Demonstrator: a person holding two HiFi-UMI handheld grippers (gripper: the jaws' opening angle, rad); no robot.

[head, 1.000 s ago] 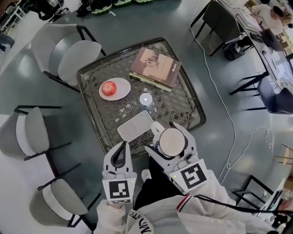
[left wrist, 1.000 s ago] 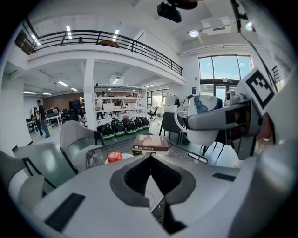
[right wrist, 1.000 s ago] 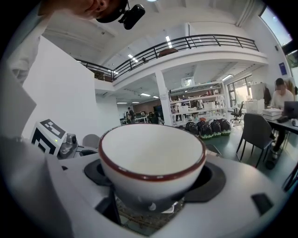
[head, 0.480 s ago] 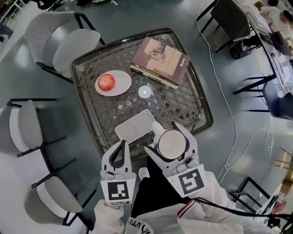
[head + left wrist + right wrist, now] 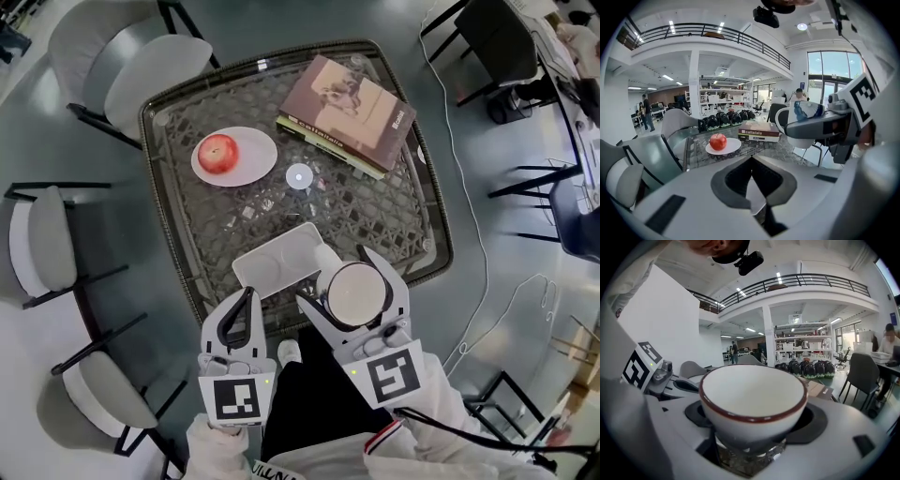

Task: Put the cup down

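Note:
A white cup (image 5: pixel 355 293) with a dark red rim sits upright between the jaws of my right gripper (image 5: pixel 354 292), which is shut on its sides. The cup's handle (image 5: pixel 322 260) points toward the white tray. It hangs above the near edge of the glass-topped wicker table (image 5: pixel 187 239). In the right gripper view the cup (image 5: pixel 753 399) fills the middle and looks empty. In the left gripper view the cup (image 5: pixel 802 140) floats higher than the tabletop. My left gripper (image 5: pixel 246 305) is shut and empty, at the table's near edge left of the cup.
A white rectangular tray (image 5: pixel 272 261) lies just left of the cup. Further back lie a plate (image 5: pixel 255 159) with a red apple (image 5: pixel 217 153), a small round disc (image 5: pixel 298 176) and a book (image 5: pixel 349 111). Grey chairs (image 5: pixel 37 248) stand to the left; a cable (image 5: pixel 466 234) trails on the floor at right.
Both grippers have moved a little forward, so the table sits closer under them. The cup stays in the right gripper, now over the table's near edge.

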